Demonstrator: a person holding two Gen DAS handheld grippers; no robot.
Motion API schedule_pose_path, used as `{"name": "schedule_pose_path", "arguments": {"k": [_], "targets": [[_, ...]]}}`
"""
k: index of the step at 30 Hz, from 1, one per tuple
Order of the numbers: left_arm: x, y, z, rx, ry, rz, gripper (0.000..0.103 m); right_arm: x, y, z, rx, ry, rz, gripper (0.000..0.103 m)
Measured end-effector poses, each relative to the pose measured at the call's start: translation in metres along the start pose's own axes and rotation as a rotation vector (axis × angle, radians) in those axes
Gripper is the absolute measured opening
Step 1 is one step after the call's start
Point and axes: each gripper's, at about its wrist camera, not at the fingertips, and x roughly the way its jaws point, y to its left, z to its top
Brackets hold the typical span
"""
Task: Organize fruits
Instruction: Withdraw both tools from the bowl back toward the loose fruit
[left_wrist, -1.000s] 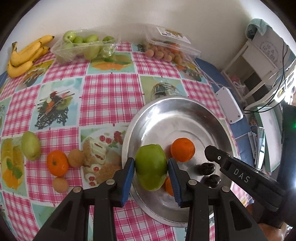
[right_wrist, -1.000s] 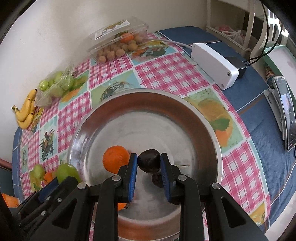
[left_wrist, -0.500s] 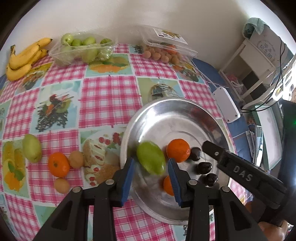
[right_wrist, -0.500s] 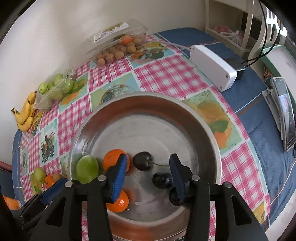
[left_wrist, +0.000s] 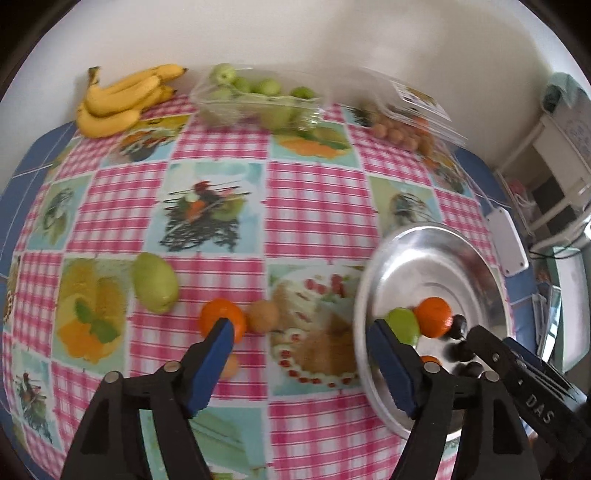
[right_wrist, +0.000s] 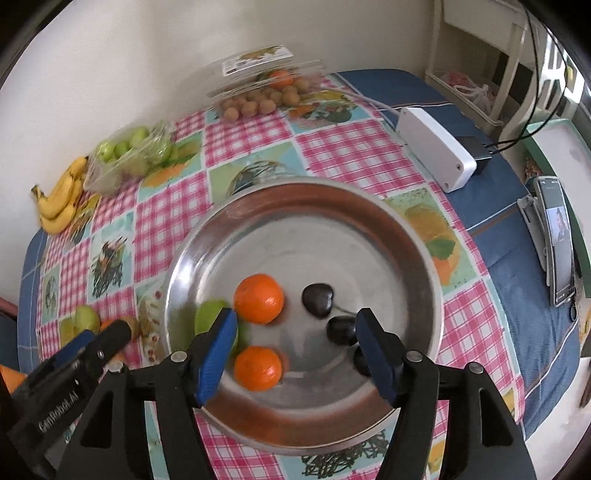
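Lying loose on the tablecloth at the left, a green fruit, an orange and a brown fruit are yet to be gathered. The left gripper has just been opened, nothing between its jaws; the green fruit it held now rests in the metal plate. The right gripper has likewise just been opened, its dark fruit released there.

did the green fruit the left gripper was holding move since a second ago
Yes. The green fruit has left the left gripper, whose jaws have just been opening, and lies in the metal plate beside an orange.
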Motion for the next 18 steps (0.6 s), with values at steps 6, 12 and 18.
{"name": "schedule_pose_path", "arguments": {"k": [6, 12, 18], "targets": [[-0.003, 0.019, -0.003, -0.032, -0.003, 0.027, 0.082, 0.000, 0.011, -0.007, -0.032, 0.008, 0.004, 0.068], [-0.003, 0.028, -0.004, -0.048, 0.000, 0.035, 0.083, 0.001, 0.015, -0.009, -0.035, 0.011, 0.000, 0.068], [-0.002, 0.035, -0.005, -0.067, 0.000, 0.043, 0.090, 0.004, 0.015, -0.009, -0.030, 0.021, -0.004, 0.068]]}}
